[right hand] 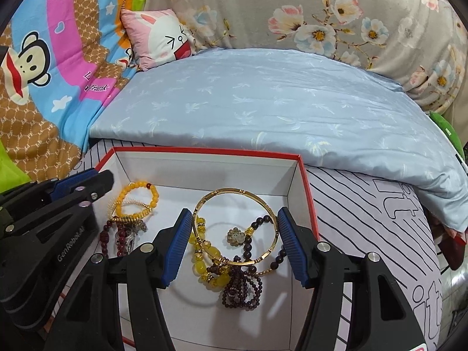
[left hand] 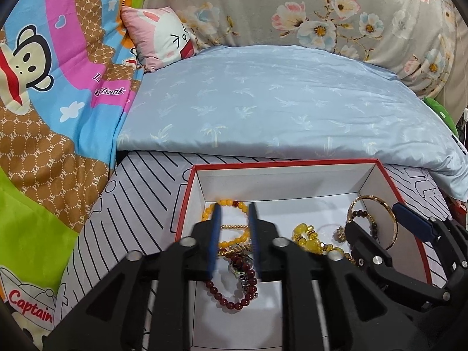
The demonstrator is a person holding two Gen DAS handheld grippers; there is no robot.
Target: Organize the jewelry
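Observation:
A white box with a red rim (left hand: 187,199) (right hand: 307,181) holds jewelry. At its left lie a yellow bead bracelet (left hand: 228,203) (right hand: 137,188), a dark red bead bracelet (left hand: 231,298) (right hand: 105,239) and a metal watch (left hand: 242,272). At its right lie a gold bangle (left hand: 392,219) (right hand: 234,193), yellow crystal beads (left hand: 307,237) (right hand: 210,254) and purple beads (right hand: 242,289). My left gripper (left hand: 234,213) is open a little over the left pile. My right gripper (right hand: 234,222) (left hand: 377,219) is open wide, one finger on either side of the bangle.
The box sits on a white sheet with black stripes (left hand: 140,187) (right hand: 365,219). Behind it lies a light blue quilt (left hand: 278,99) (right hand: 263,99), a cartoon blanket (left hand: 44,102) at left, a small pink pillow (left hand: 161,35) and floral bedding (left hand: 321,8).

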